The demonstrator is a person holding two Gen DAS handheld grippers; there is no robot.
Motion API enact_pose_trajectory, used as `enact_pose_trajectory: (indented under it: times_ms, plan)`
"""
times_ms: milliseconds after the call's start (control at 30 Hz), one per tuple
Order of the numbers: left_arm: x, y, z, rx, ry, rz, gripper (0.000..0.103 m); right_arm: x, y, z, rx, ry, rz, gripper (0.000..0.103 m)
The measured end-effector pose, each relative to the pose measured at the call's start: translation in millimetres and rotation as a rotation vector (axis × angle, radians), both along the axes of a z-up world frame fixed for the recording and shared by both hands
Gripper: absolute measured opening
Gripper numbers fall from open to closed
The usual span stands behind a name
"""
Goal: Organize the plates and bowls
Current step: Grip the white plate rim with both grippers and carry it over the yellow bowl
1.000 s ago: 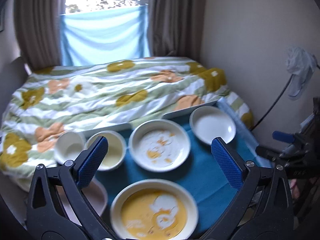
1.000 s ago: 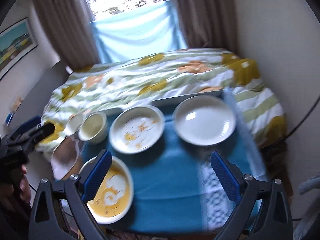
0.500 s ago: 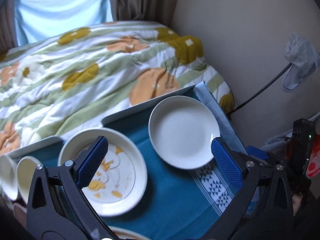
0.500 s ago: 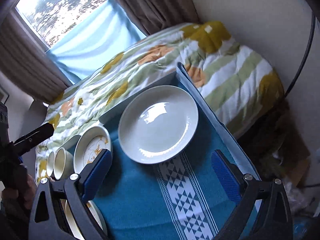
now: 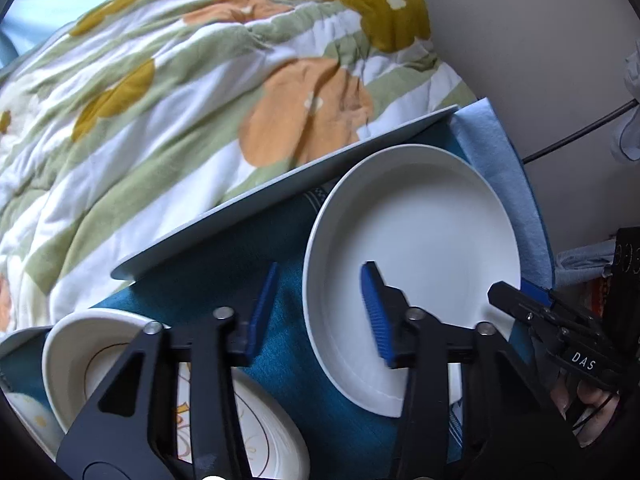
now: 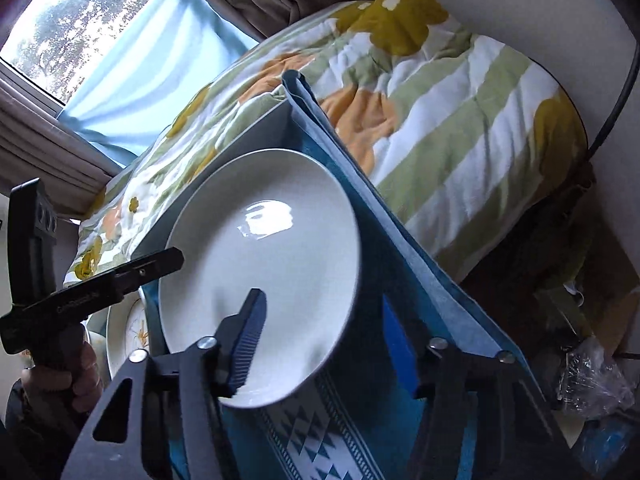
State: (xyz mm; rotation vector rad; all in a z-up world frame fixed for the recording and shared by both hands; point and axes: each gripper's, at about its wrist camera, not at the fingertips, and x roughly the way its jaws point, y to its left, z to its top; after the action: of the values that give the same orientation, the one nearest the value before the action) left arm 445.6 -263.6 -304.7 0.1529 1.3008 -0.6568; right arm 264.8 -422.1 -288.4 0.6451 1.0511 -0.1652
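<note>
The plain white plate [image 5: 416, 248] was glossy and clean, sitting on the teal cloth [image 5: 224, 264] by the table's far corner next to the quilt [image 5: 200, 92]. Both grippers were angled steeply down at it, jaws closing. The left gripper [image 5: 316, 312] straddled its left rim and the right gripper [image 6: 324, 344] its right rim, neither pinching yet.
</note>
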Motion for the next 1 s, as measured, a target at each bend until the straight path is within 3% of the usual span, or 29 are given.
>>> enact_pose_trajectory:
  times_ms: [100,233,300,667,1000]
  plan:
    - [2,0,-4,0.002,0.012,-0.006,0.030,1,0,-3,-0.005,0.010,-0.015,0.031]
    - [4,-1,-8,-0.007,0.027,-0.015,0.015,0,-2,-6,-0.008,0.022,-0.036,0.017]
    - [3,-2,-9,-0.005,0.014,-0.016,0.015,1,-4,-9,0.001,0.025,-0.039,0.014]
    - [-9,-2,8,0.003,-0.048,-0.023,0.015,2,-3,0,-0.012,0.014,-0.034,0.013]
    - [-42,36,80,-0.060,-0.148,0.045,0.015,-8,13,61,-0.076,-0.072,0.049,0.013]
